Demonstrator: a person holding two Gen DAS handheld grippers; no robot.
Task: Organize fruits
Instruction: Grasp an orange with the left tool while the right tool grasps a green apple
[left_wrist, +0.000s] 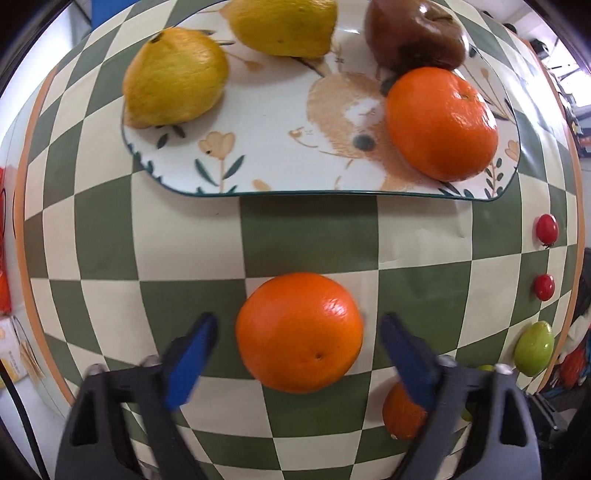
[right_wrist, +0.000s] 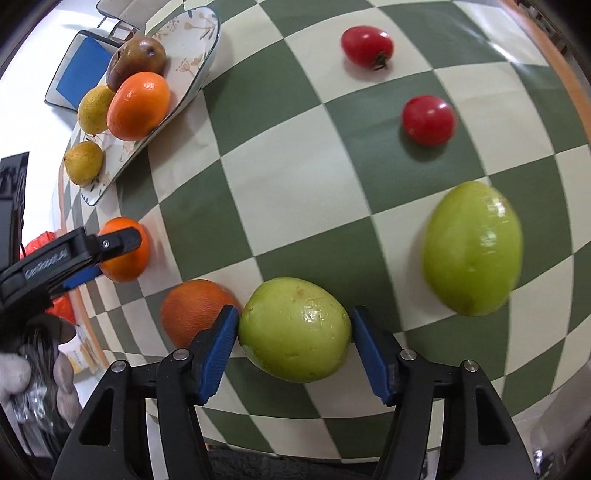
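Note:
In the left wrist view my left gripper (left_wrist: 297, 325) is open around an orange (left_wrist: 299, 332) that rests on the checked cloth, with a gap on each side. Beyond it a decorated plate (left_wrist: 273, 162) holds two yellow lemons (left_wrist: 175, 77), a brown fruit (left_wrist: 413, 33) and an orange (left_wrist: 441, 123). In the right wrist view my right gripper (right_wrist: 293, 321) straddles a green fruit (right_wrist: 295, 328); the left pad (right_wrist: 221, 339) touches it, the right pad stands a little off. The left gripper (right_wrist: 92, 251) shows there at the orange (right_wrist: 127, 258).
A second green fruit (right_wrist: 472, 247) and two red tomatoes (right_wrist: 428, 120) lie on the cloth to the right. Another orange (right_wrist: 195, 310) sits just left of my right gripper. The table edge runs along the left, with a blue-topped box (right_wrist: 79, 74) beyond.

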